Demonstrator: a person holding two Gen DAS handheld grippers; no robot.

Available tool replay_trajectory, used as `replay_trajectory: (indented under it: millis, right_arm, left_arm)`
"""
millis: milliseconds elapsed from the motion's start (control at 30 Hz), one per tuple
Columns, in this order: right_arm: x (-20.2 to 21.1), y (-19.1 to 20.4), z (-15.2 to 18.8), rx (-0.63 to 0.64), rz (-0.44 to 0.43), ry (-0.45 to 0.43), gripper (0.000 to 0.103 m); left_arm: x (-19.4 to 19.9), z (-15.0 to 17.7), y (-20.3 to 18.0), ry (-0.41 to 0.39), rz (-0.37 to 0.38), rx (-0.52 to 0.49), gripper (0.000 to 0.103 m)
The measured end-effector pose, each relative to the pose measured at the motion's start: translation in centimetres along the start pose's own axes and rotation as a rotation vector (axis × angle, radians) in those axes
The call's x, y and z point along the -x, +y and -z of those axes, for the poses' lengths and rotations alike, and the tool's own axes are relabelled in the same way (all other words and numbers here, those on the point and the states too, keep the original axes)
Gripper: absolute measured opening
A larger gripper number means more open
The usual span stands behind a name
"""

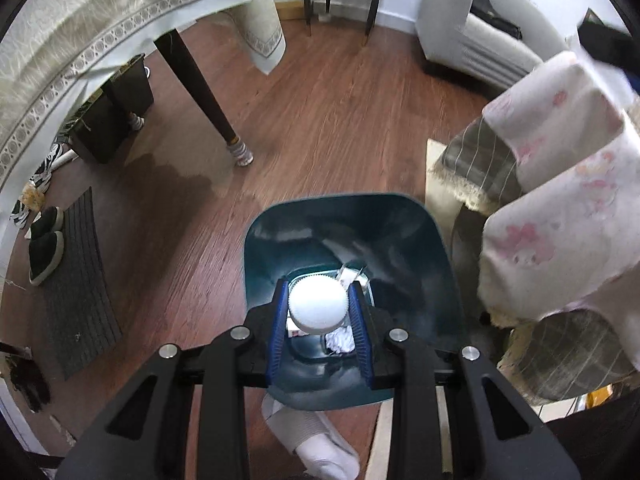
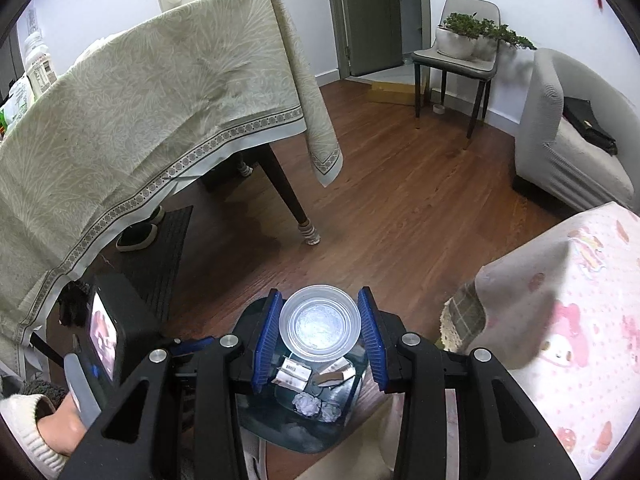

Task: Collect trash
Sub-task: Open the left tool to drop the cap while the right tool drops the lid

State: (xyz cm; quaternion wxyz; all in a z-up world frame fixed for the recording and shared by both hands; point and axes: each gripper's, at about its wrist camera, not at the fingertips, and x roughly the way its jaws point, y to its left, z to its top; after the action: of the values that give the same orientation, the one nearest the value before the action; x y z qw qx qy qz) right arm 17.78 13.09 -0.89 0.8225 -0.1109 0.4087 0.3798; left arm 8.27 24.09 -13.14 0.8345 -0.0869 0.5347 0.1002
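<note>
Two pieces of trash hang over the dark teal bin [image 1: 400,216] on the wooden floor, one in each claw. The left claw [image 1: 319,308] is closed on a white ribbed bottle cap [image 1: 318,306], its blue pads pressing the knurled rim from both sides, directly above the bin's opening. The right claw [image 2: 319,322] grips a clear plastic cup [image 2: 319,322] across its round wall, bottom facing the camera, above the same bin, where crumpled paper balls [image 2: 316,406] and torn wrappers [image 2: 294,372] already lie.

The cap looks small, light and rigid; its ridges give the pads good bite, so the rim is the sensible place to hold it. The cup looks thin, light and springy: it would likely dent or pop sideways if squeezed hard, so a gentle hold across the wall suits it. Neither seems fragile enough to mind a short fall into the bin.
</note>
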Motion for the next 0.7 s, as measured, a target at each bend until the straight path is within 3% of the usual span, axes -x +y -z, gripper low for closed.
replay_trajectory:
  millis: [67, 100, 300, 700]
  right_arm:
    - [-0.5, 0.2, 0.0, 0.002, -0.004, 0.007, 0.040]
    - [-0.7, 0.4, -0.1, 0.004, -0.006, 0.009, 0.040]
    - [-1.9, 1.1, 0.0, 0.011, -0.011, 0.027, 0.040]
    - [-5.2, 1.6, 1.4, 0.025, -0.013, 0.115, 0.040]
  left_arm:
    - [-0.7, 0.3, 0.3, 0.029, -0.002, -0.010, 0.034]
    - [-0.9, 0.4, 0.4, 0.045, 0.004, -0.013, 0.041]
    - [-0.6, 0.3, 1.3, 0.025, 0.005, -0.005, 0.050]
    - [2.4, -0.7, 3.3, -0.072, 0.014, 0.075, 0.054]
